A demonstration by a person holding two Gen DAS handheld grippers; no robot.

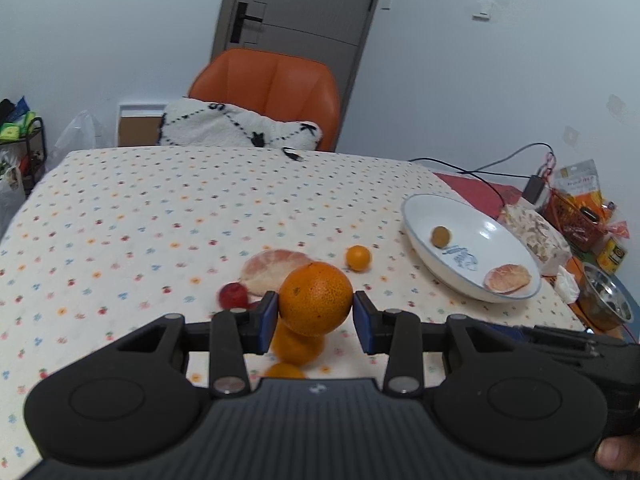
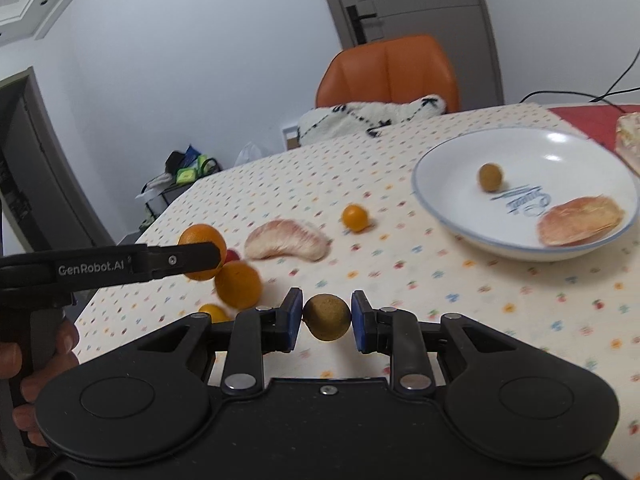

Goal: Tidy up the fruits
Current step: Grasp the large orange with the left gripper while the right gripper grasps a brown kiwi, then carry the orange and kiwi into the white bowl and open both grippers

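My left gripper (image 1: 315, 312) is shut on a large orange (image 1: 315, 298) and holds it above the table; it also shows in the right wrist view (image 2: 202, 256). My right gripper (image 2: 326, 318) is shut on a brown round fruit (image 2: 327, 317). A white plate (image 1: 424, 216) to the right holds a small brown fruit (image 1: 441, 237) and a pomelo segment (image 1: 507, 279). On the cloth lie another pomelo segment (image 1: 272, 266), a small kumquat (image 1: 358, 258), a red fruit (image 1: 233, 295), a second orange (image 1: 297, 347) and a small orange fruit (image 1: 285, 371).
The table has a dotted cloth (image 1: 160, 216). An orange chair (image 1: 272, 84) with a white cushion (image 1: 236, 126) stands at the far side. Snack bags (image 1: 576, 208), a steel bowl (image 1: 606, 300) and a cable (image 1: 500, 164) crowd the right edge.
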